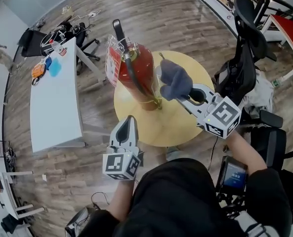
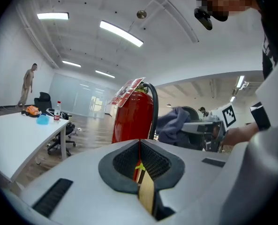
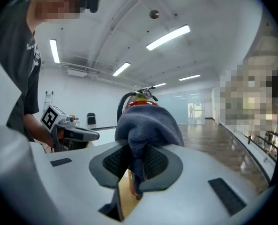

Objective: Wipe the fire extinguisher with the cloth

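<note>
A red fire extinguisher (image 1: 139, 73) with a black hose stands upright on the round yellow table (image 1: 173, 127). My right gripper (image 1: 182, 95) is shut on a grey-blue cloth (image 1: 175, 79), which it holds against the extinguisher's right side. In the right gripper view the cloth (image 3: 147, 125) bulges out of the jaws of the right gripper (image 3: 136, 165) and hides most of the extinguisher (image 3: 141, 97). My left gripper (image 1: 128, 120) hovers at the table's near edge, shut and holding nothing. In the left gripper view, past the left gripper (image 2: 139, 165), the extinguisher (image 2: 133, 118) and the cloth (image 2: 174, 123) stand ahead.
A long white desk (image 1: 55, 107) with small items stands to the left, and black office chairs (image 1: 79, 38) are behind it. Another black chair (image 1: 245, 58) sits right of the table. A person (image 2: 28, 83) stands far off in the room.
</note>
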Action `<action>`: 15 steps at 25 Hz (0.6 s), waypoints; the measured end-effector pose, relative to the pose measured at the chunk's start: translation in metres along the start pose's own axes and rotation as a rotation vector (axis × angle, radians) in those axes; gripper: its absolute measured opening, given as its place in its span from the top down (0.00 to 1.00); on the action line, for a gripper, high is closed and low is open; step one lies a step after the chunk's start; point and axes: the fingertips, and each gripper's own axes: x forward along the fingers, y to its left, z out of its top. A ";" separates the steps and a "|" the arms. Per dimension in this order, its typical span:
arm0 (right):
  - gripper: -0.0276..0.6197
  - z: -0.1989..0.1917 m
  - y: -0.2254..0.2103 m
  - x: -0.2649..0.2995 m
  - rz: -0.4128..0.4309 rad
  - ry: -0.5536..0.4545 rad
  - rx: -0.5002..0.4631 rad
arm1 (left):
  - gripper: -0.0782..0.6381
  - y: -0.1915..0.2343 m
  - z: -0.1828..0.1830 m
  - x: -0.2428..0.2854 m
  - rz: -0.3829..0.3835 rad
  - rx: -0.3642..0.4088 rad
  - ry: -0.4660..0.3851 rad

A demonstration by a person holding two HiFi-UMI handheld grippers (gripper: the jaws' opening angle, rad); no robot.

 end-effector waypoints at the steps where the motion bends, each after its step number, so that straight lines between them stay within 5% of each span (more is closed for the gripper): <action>1: 0.86 -0.017 0.006 -0.010 -0.037 0.015 0.060 | 0.86 -0.003 0.000 -0.010 -0.007 -0.002 -0.003; 5: 0.86 -0.054 0.060 -0.035 -0.149 0.050 0.224 | 0.86 -0.019 0.001 -0.047 -0.028 0.002 -0.030; 15: 0.86 -0.024 0.178 -0.054 -0.232 0.043 0.183 | 0.86 -0.066 -0.015 -0.129 -0.100 -0.004 -0.058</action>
